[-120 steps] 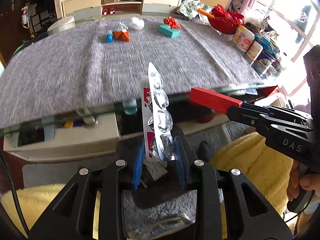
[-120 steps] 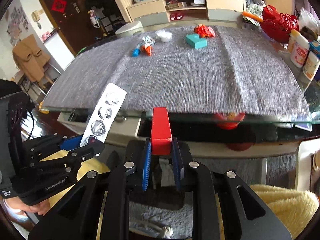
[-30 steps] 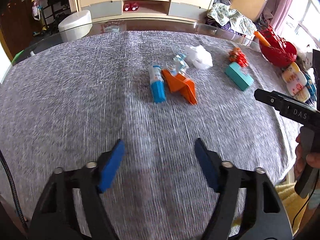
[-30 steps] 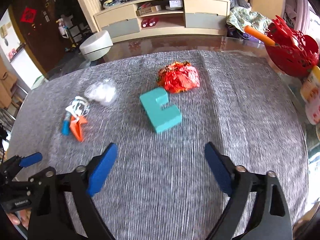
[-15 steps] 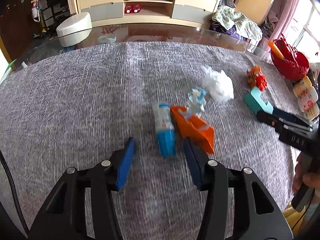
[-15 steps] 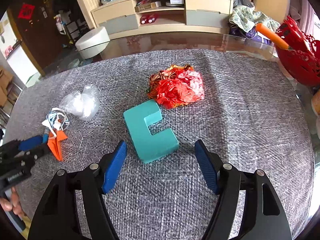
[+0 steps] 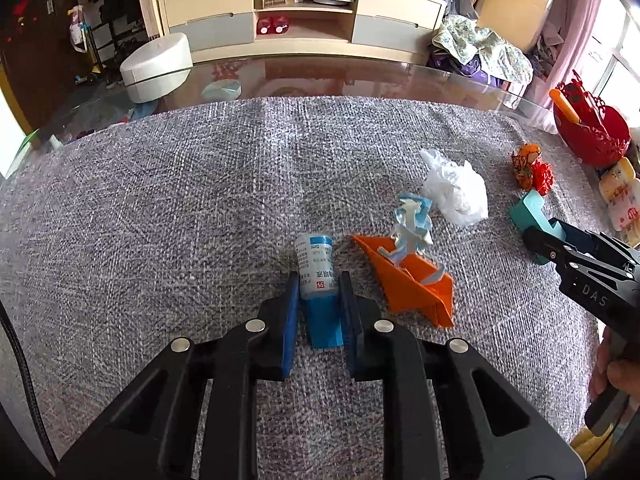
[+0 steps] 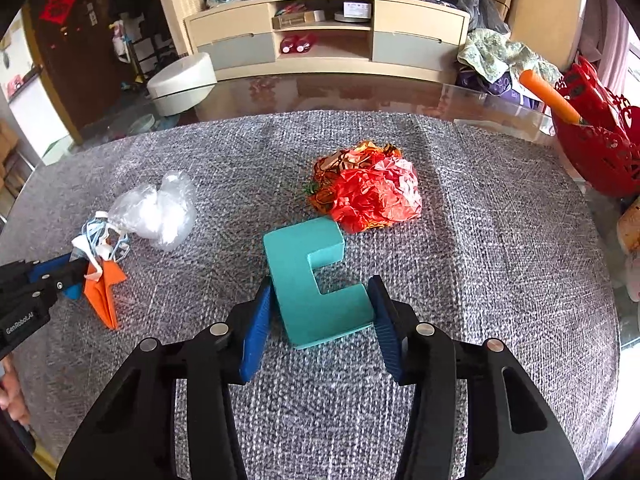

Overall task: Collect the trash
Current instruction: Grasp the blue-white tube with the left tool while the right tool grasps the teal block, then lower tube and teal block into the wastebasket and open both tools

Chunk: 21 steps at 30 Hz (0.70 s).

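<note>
My left gripper (image 7: 319, 284) is shut on a small blue and white medicine box (image 7: 318, 276) lying on the grey cloth. An orange folded paper (image 7: 412, 280) with a crumpled blue and white scrap (image 7: 412, 220) on it lies just to its right. My right gripper (image 8: 320, 292) is closed against both sides of a teal C-shaped foam block (image 8: 316, 280) on the cloth. A crumpled red wrapper (image 8: 368, 192) lies just beyond the block. A clear plastic bag wad (image 8: 156, 208) lies to the left.
A grey cloth (image 7: 160, 200) covers the glass table. A red basket (image 8: 600, 148) with a carrot and some bottles (image 7: 620, 196) stand at the right edge. A cabinet (image 7: 300, 16) and a white round stool (image 7: 156, 66) stand beyond the table.
Both grippers have moved forward over the table and closed. The left one now grips the medicine box, the right one the teal block. Four seconds ago they held a blister pack and a red block.
</note>
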### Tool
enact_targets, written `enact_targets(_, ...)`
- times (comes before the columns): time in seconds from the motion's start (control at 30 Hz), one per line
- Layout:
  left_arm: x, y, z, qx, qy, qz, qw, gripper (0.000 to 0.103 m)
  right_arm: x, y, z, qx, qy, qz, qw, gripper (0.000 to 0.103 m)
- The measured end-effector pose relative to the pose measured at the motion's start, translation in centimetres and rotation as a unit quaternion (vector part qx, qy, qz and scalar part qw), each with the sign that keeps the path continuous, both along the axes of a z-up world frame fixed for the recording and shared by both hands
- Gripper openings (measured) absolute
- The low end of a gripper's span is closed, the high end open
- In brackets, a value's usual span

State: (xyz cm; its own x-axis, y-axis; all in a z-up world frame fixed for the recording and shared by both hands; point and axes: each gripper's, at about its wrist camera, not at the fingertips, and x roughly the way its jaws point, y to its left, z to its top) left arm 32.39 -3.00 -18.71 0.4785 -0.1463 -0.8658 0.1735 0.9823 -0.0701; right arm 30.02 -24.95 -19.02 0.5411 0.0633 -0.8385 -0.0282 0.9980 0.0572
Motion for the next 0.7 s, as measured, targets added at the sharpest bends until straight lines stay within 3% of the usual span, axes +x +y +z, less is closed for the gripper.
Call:
enact_targets(0.3, -3.9, 0.2, 0.1, -0.001, 0.011, -0.016, 0.9998, 0.017, -3.2, -0.3, 0.4, 0.035, 0.027, 0.008, 0.999, 0.047)
enact_targets(0.7, -12.5, -0.3, 0.1, -0.020, 0.027, -0.035, 0.9988, 0.017, -10.7, 1.3, 0.6, 0.028, 0.042, 0.014, 0.999, 0.045)
